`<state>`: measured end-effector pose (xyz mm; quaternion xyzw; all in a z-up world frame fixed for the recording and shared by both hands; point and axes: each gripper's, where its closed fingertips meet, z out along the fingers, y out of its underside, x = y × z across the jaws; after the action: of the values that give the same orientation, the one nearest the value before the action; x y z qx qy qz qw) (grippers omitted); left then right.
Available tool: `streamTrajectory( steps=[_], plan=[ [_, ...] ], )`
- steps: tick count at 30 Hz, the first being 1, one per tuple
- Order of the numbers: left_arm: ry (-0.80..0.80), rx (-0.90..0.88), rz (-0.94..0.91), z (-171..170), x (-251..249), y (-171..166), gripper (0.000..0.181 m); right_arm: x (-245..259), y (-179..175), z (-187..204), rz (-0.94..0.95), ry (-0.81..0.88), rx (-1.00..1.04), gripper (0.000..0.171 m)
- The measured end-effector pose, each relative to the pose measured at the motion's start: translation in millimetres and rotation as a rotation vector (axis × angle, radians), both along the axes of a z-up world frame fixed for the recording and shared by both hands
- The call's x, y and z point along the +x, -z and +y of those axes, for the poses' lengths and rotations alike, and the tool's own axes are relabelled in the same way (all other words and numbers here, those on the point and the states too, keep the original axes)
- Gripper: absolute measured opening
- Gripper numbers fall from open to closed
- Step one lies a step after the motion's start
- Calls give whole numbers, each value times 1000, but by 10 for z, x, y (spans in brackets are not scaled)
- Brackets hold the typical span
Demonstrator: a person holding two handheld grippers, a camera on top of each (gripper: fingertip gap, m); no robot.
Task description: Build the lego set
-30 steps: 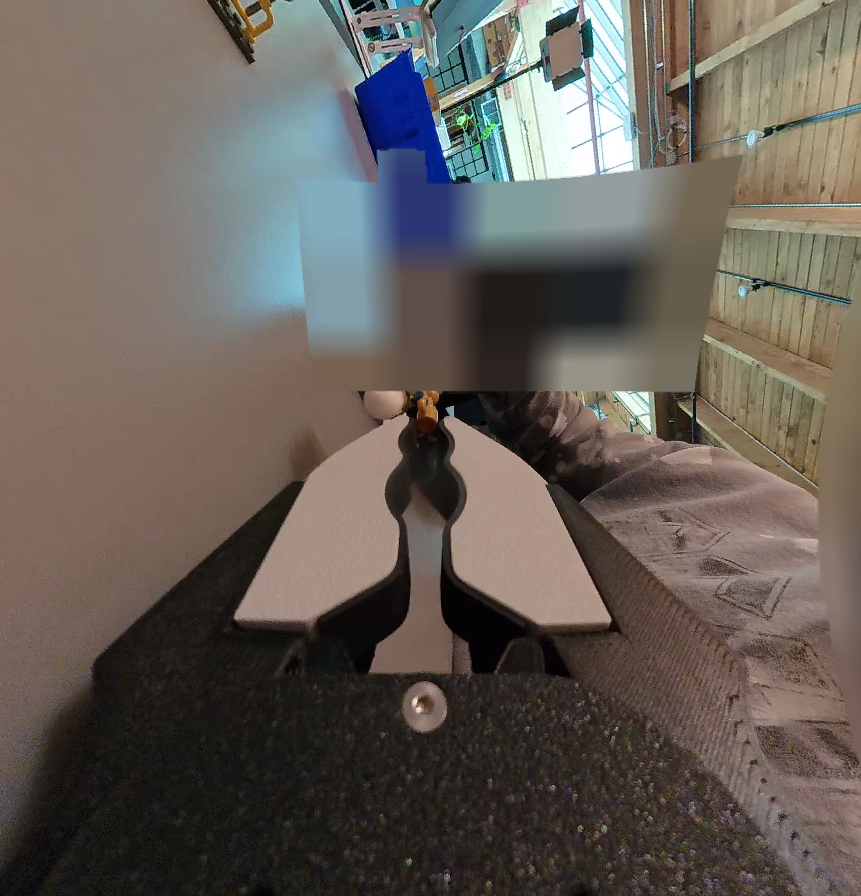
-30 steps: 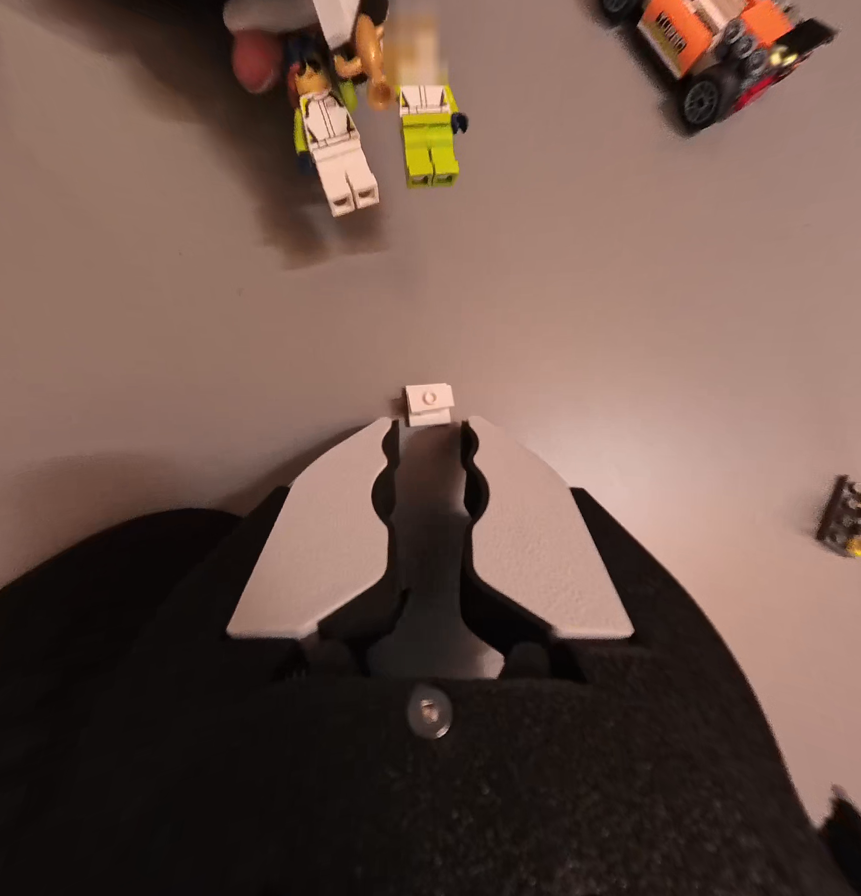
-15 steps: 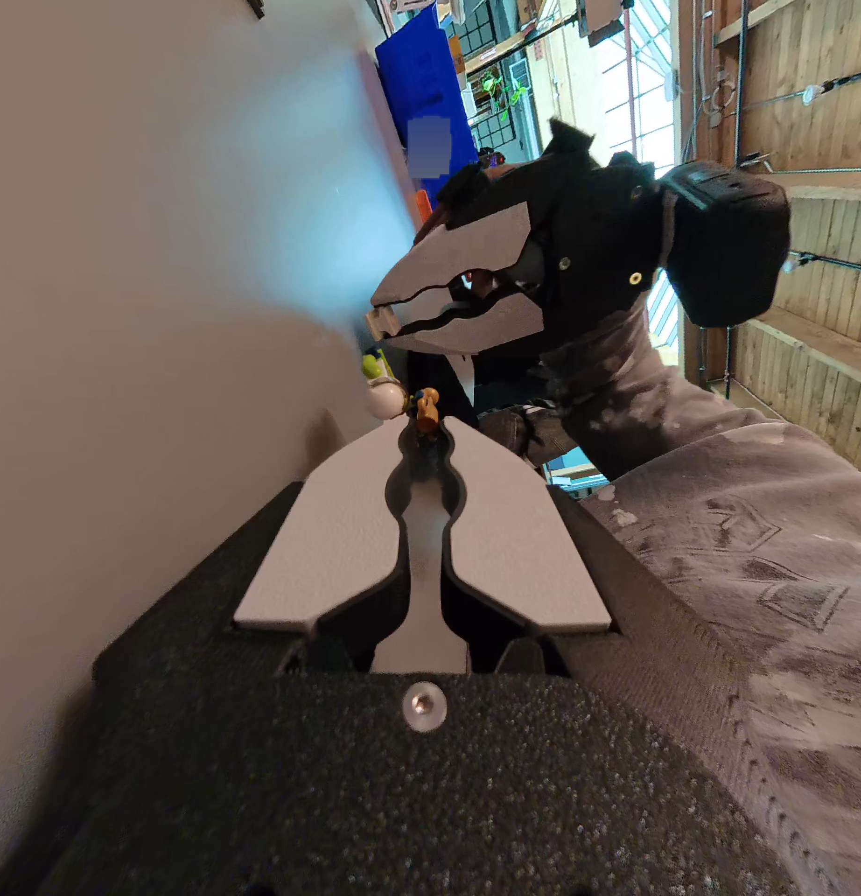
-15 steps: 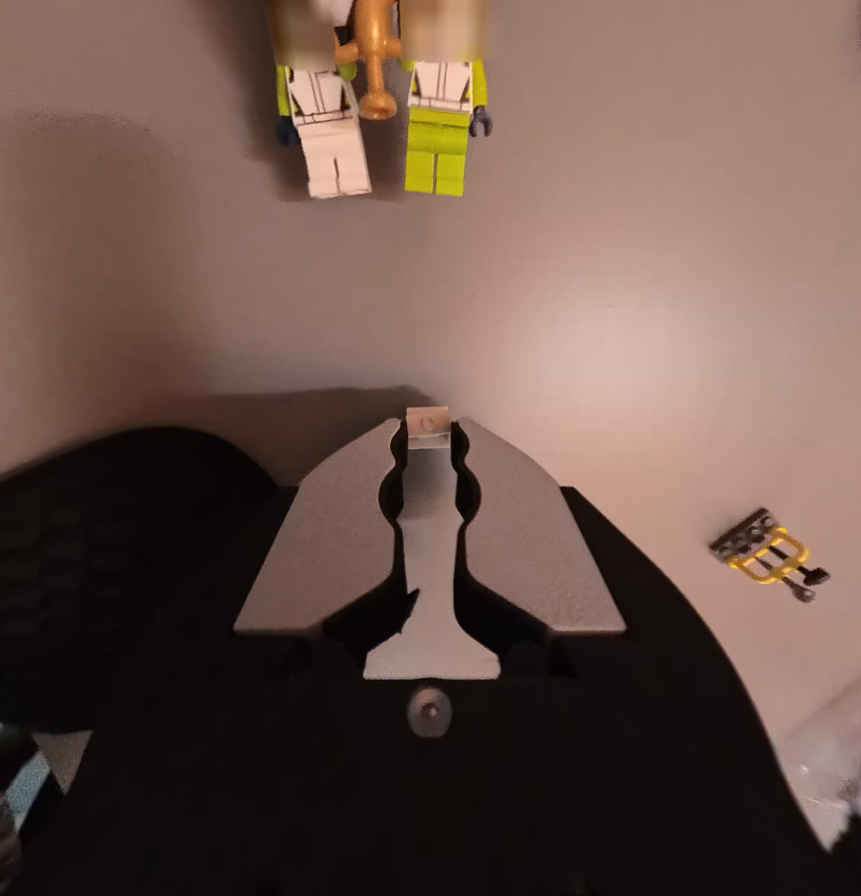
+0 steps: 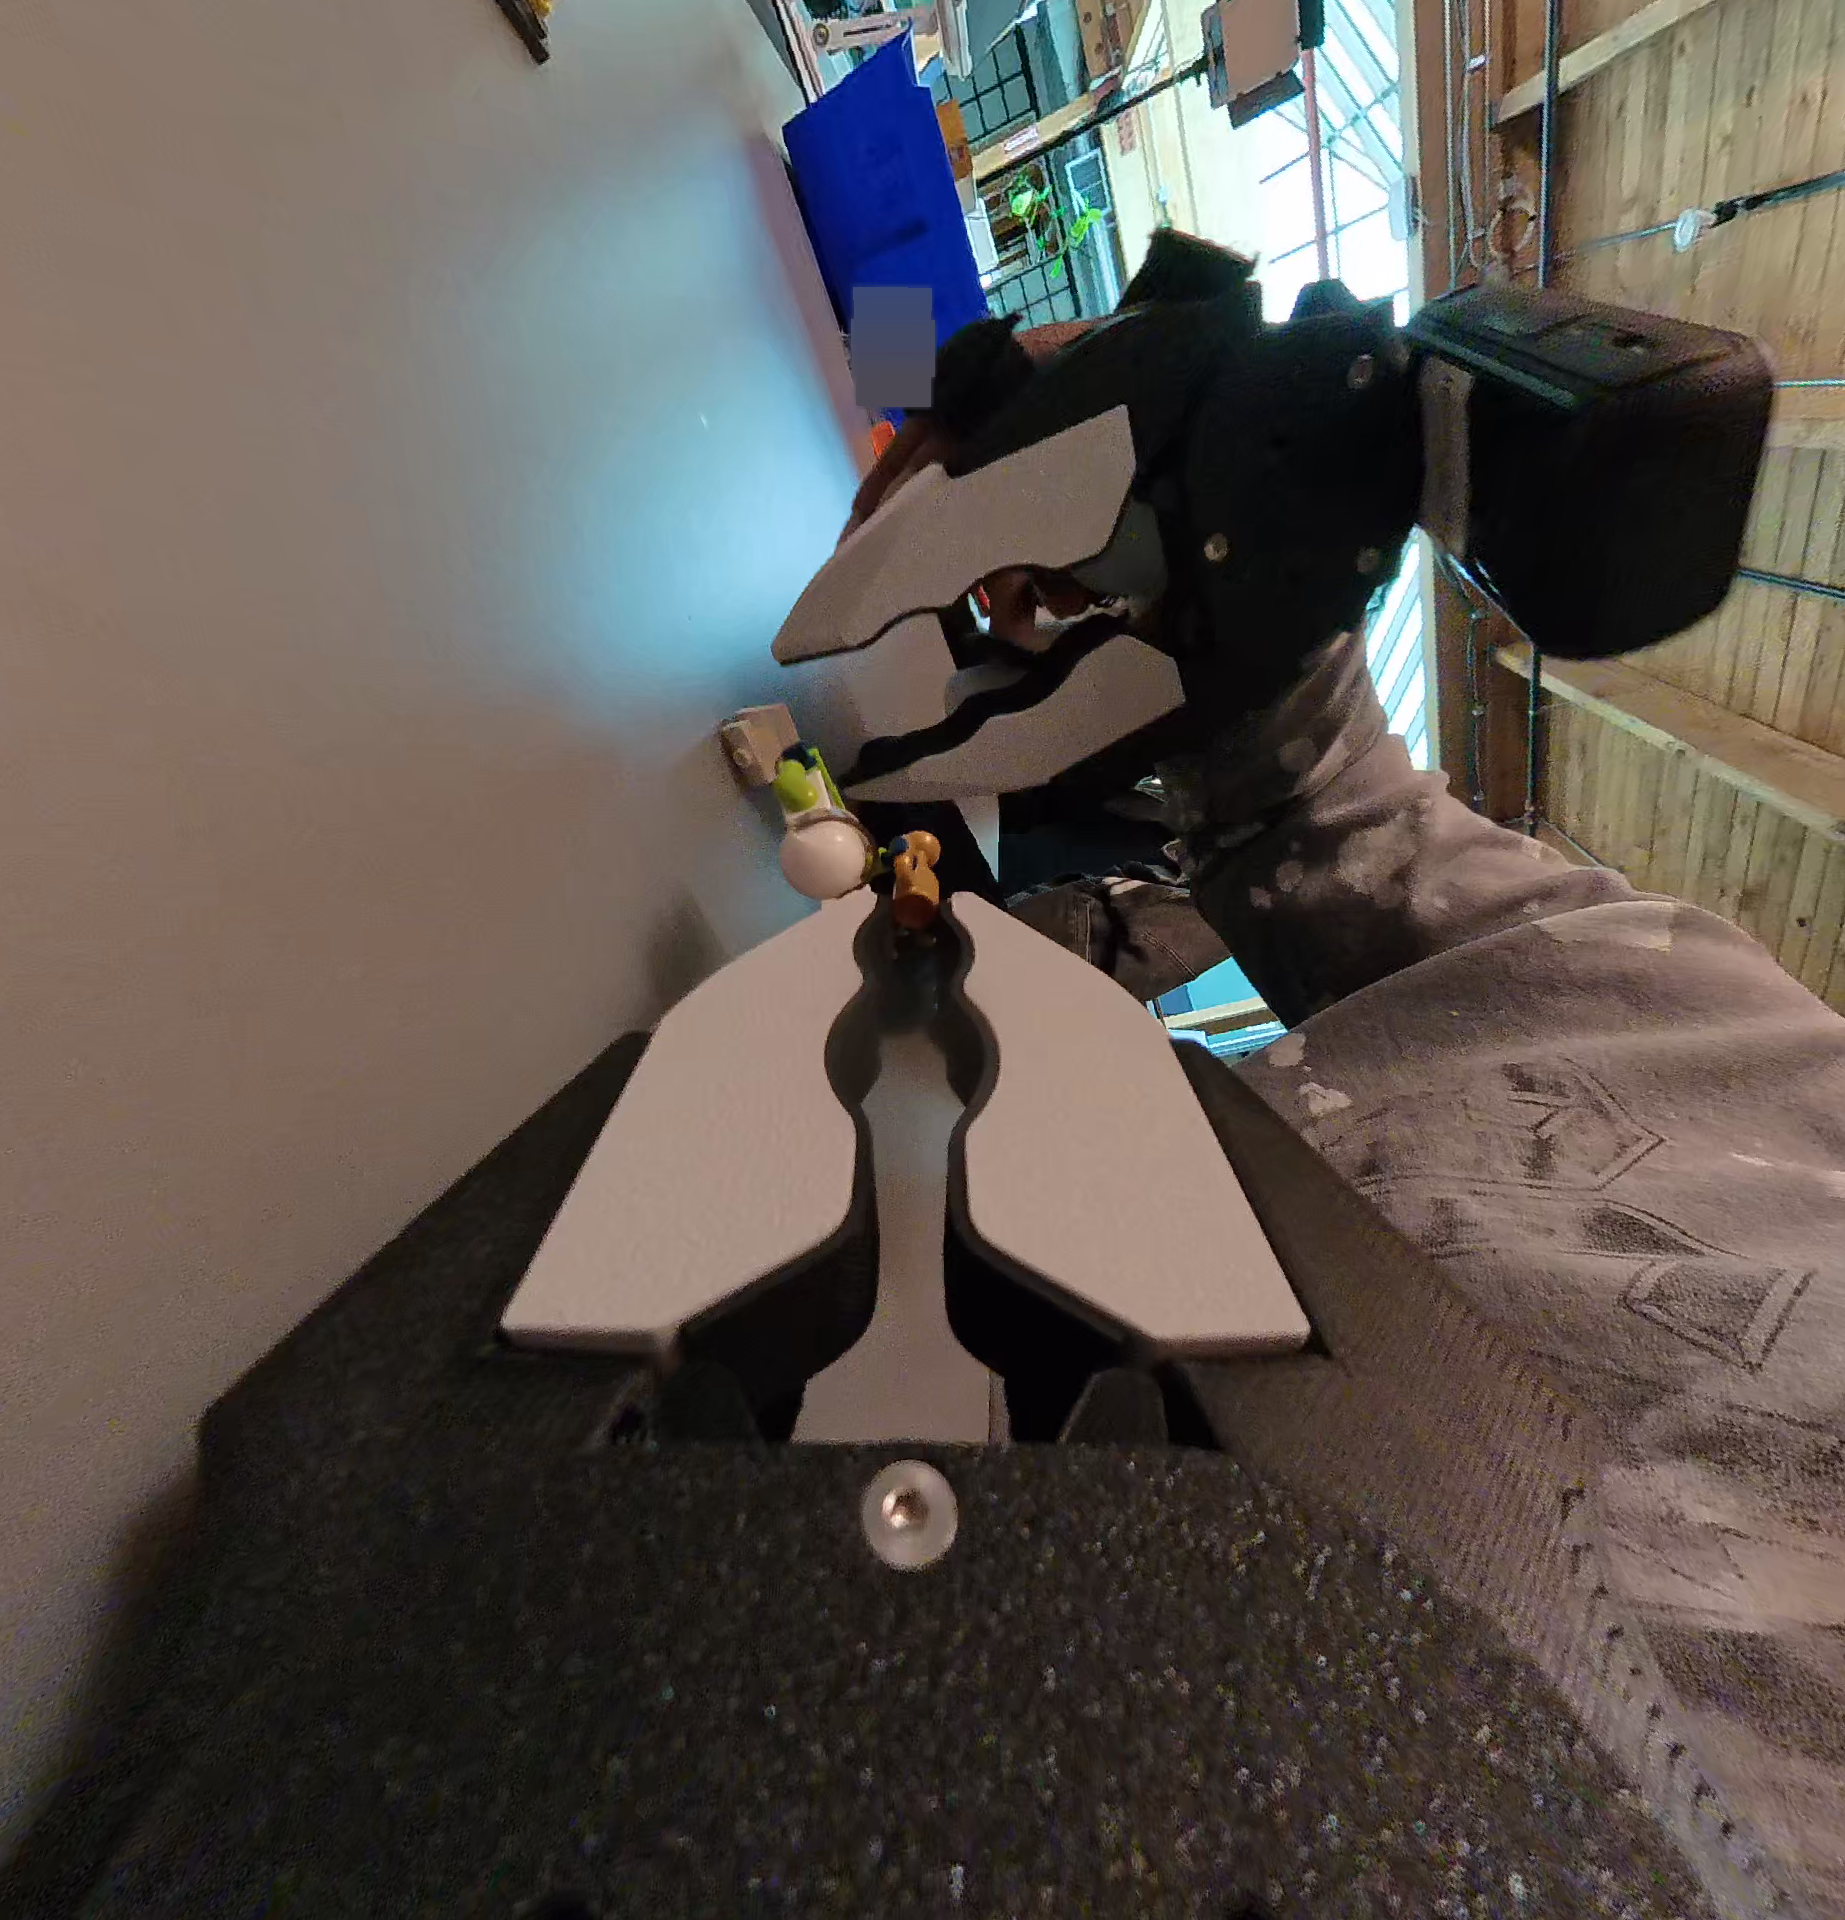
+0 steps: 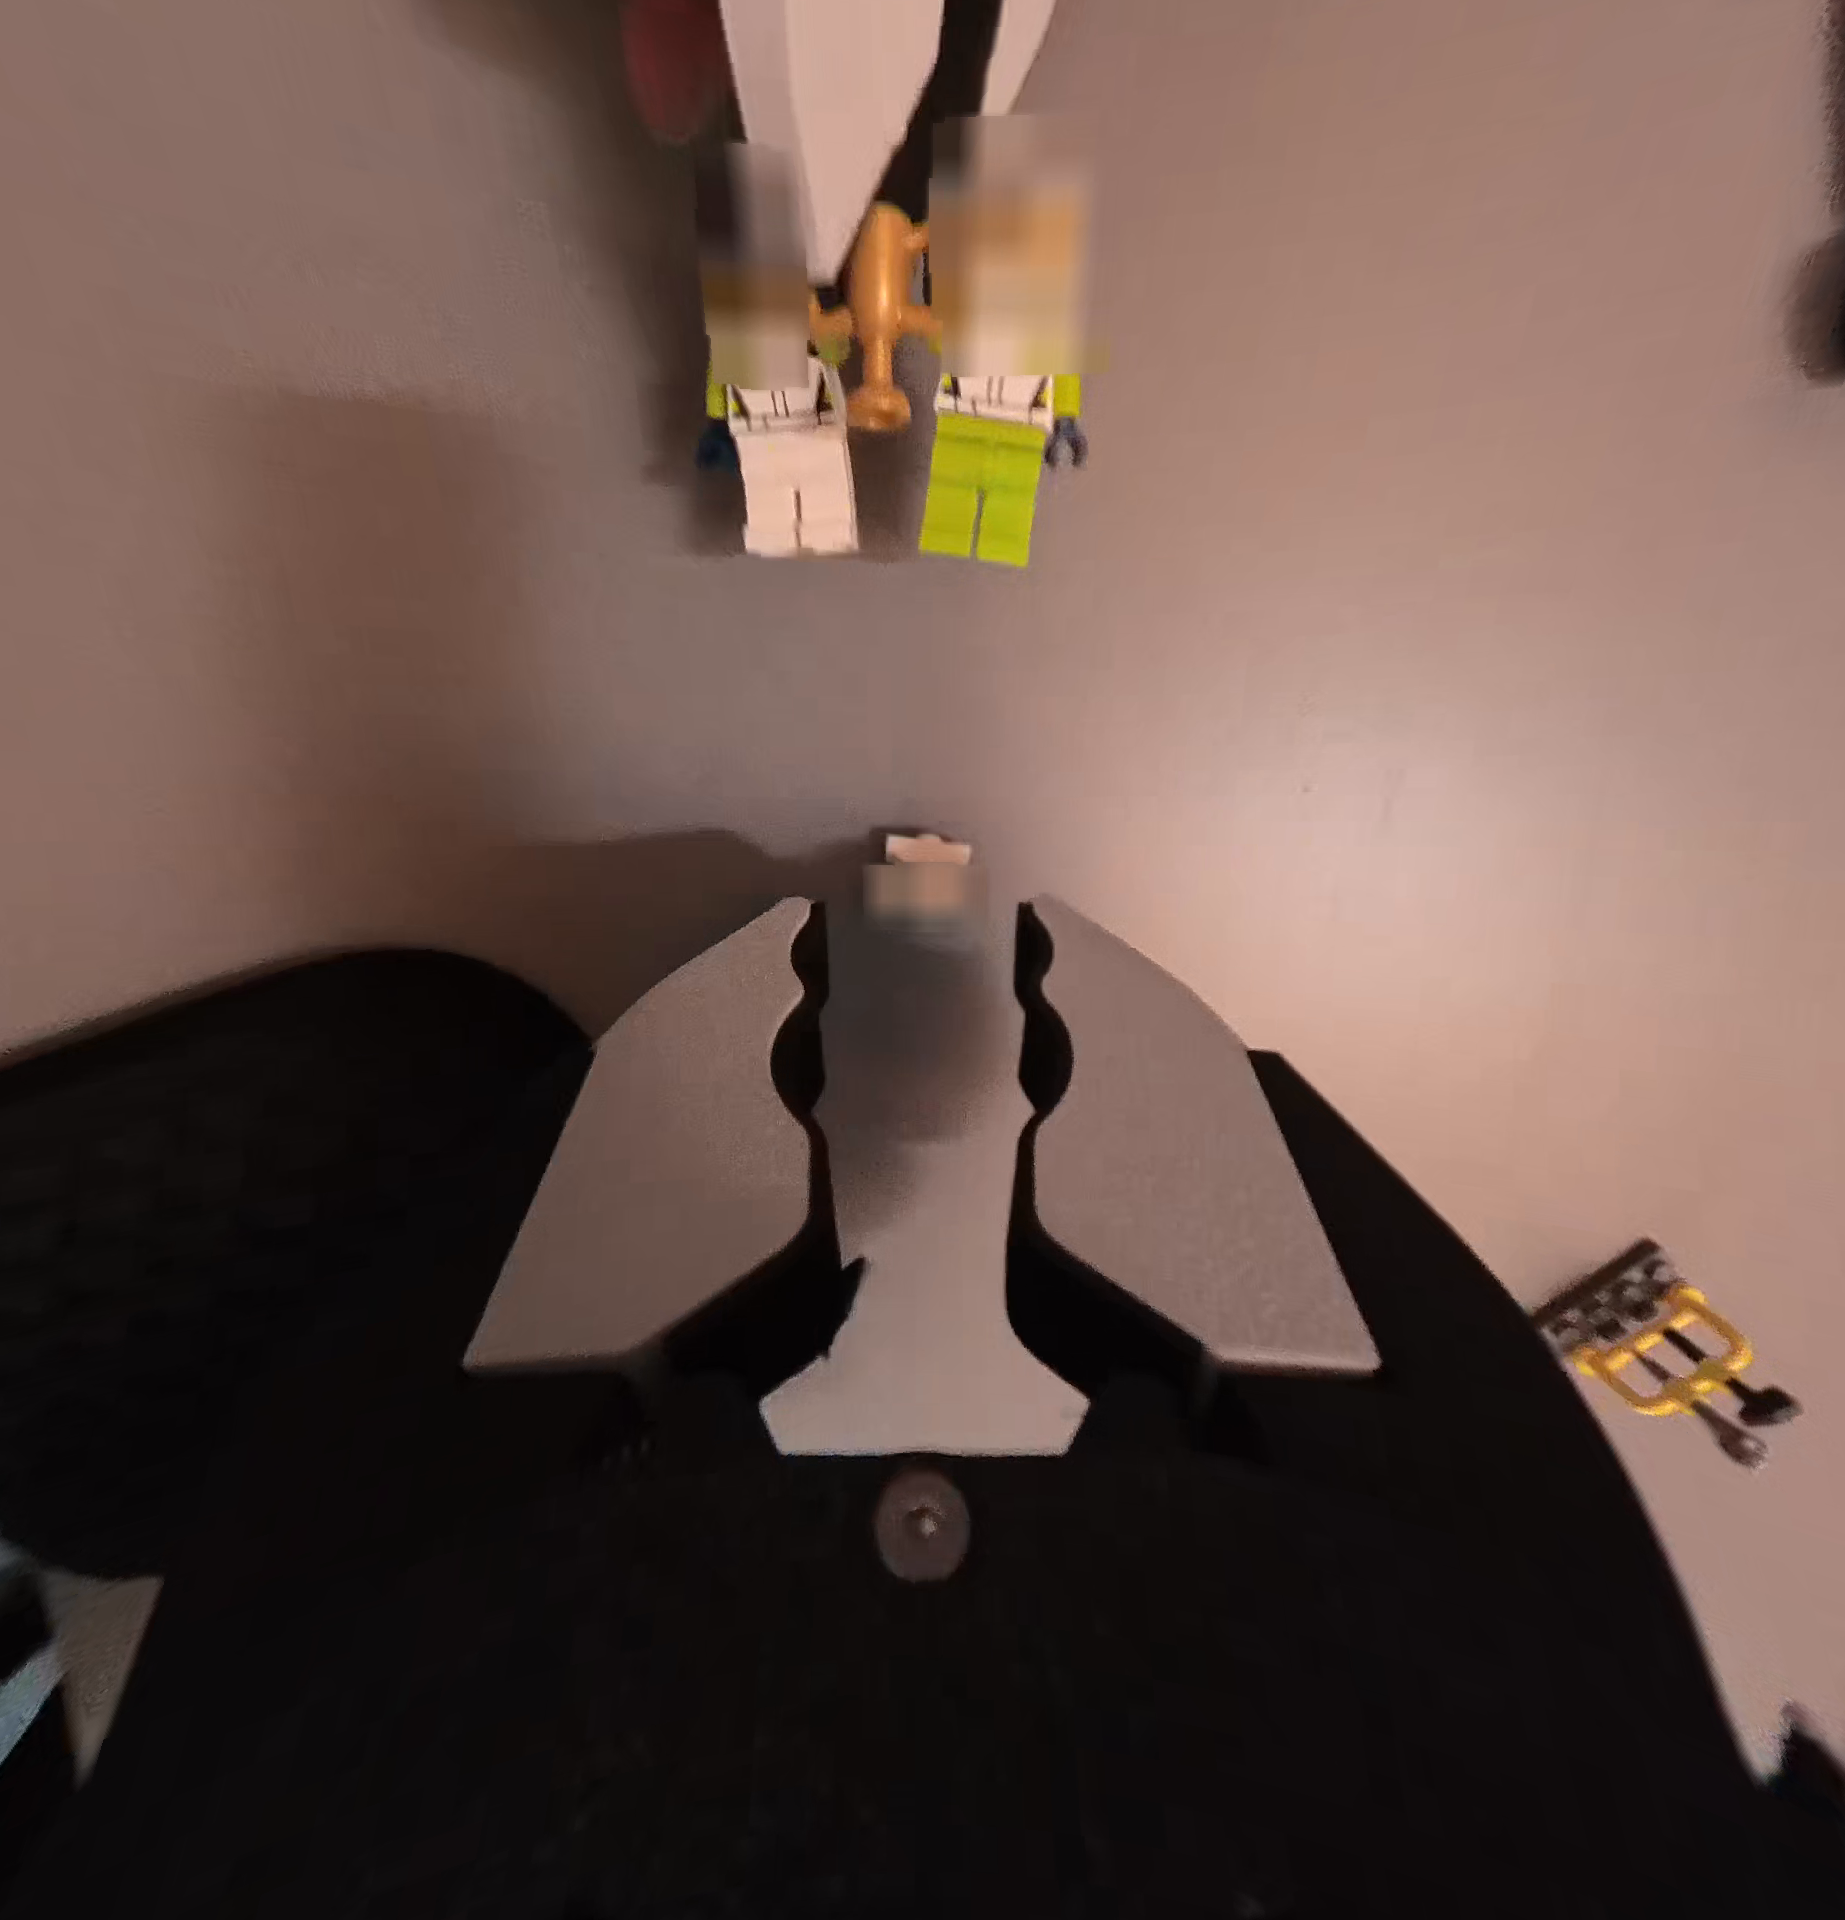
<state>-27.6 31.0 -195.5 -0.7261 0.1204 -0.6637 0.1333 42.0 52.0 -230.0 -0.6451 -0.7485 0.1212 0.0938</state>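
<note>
Lying flat on the grey table (image 6: 1417, 727), a small white plate (image 6: 928, 847) is sitting just beyond the fingertips of the right gripper (image 6: 918, 914), whose fingers are standing spread apart and gripping nothing. Pinching a gold trophy (image 5: 913, 873) at its tips, the left gripper (image 5: 913, 914) is holding it between a white-legged minifigure (image 6: 793, 468) and a lime-legged minifigure (image 6: 985, 478), both farther from the plate. Resting well to the plate's right is a black-and-yellow assembly (image 6: 1666, 1340).
</note>
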Motion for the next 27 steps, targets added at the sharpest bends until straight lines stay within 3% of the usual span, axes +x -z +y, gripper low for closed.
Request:
streamTrajectory(
  steps=[10, 13, 20, 25, 27],
  plan=[
    [6, -11, -23, -3, -5, -25, 7, -41, 138, -19, 391, 172, 45, 33],
    [27, -4, -45, -32, 5, -60, 7, -63, 130, -2, 440, 158, 80, 16],
    [48, -23, -163, -56, 22, -213, 7, -340, -503, -136, 807, 175, 39, 16],
    [73, -25, -178, -77, 67, -235, 7, -418, -673, -207, 918, 201, 11, 16],
    [80, -20, -173, -87, 98, -236, 7, -443, -632, -207, 881, 192, 37, 16]
  ],
)
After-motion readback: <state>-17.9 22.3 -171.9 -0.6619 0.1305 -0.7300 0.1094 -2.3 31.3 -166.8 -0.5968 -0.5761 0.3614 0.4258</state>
